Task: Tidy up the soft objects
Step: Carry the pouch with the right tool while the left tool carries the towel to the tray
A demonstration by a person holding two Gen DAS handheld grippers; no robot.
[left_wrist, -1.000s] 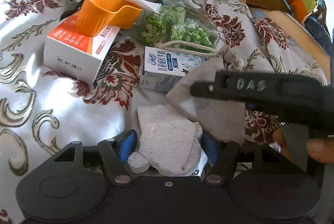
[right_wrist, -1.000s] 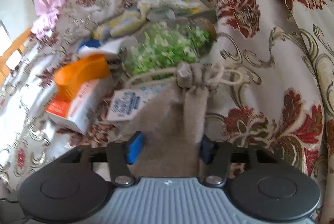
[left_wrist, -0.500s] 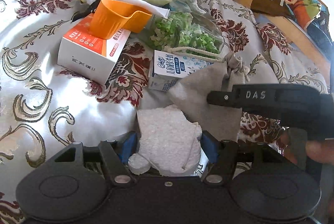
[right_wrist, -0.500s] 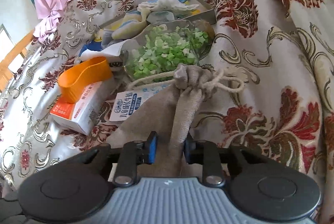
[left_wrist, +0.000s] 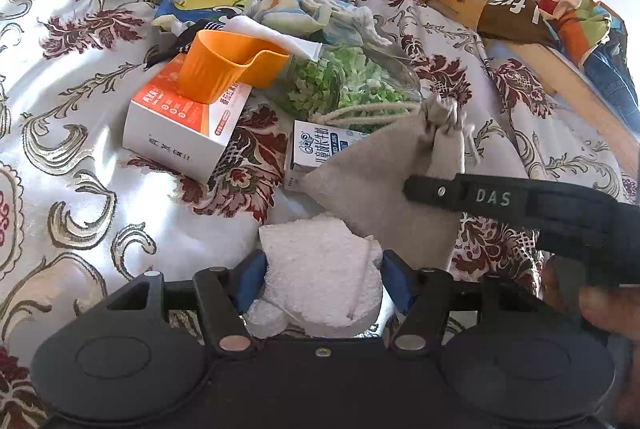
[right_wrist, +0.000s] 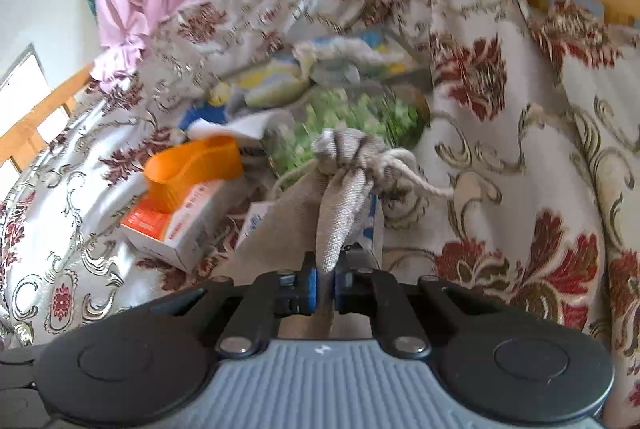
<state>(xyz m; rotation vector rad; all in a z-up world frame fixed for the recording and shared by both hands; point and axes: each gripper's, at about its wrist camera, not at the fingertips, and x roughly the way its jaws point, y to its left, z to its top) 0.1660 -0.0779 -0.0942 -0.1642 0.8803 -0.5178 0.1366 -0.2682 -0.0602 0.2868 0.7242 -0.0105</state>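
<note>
The right gripper is clamped on a fold of the grey drawstring pouch, whose cinched neck and cord stand just ahead of its pads above the floral bedspread. The left gripper is closing on the white folded towel lying between its blue pads at the bed's near edge. To do this lift well, I would raise the pouch slowly and straight so the thin pinch of cloth does not slip, clearing the milk carton it overlaps and keeping the loose cord from snagging the bag of green pieces.
</note>
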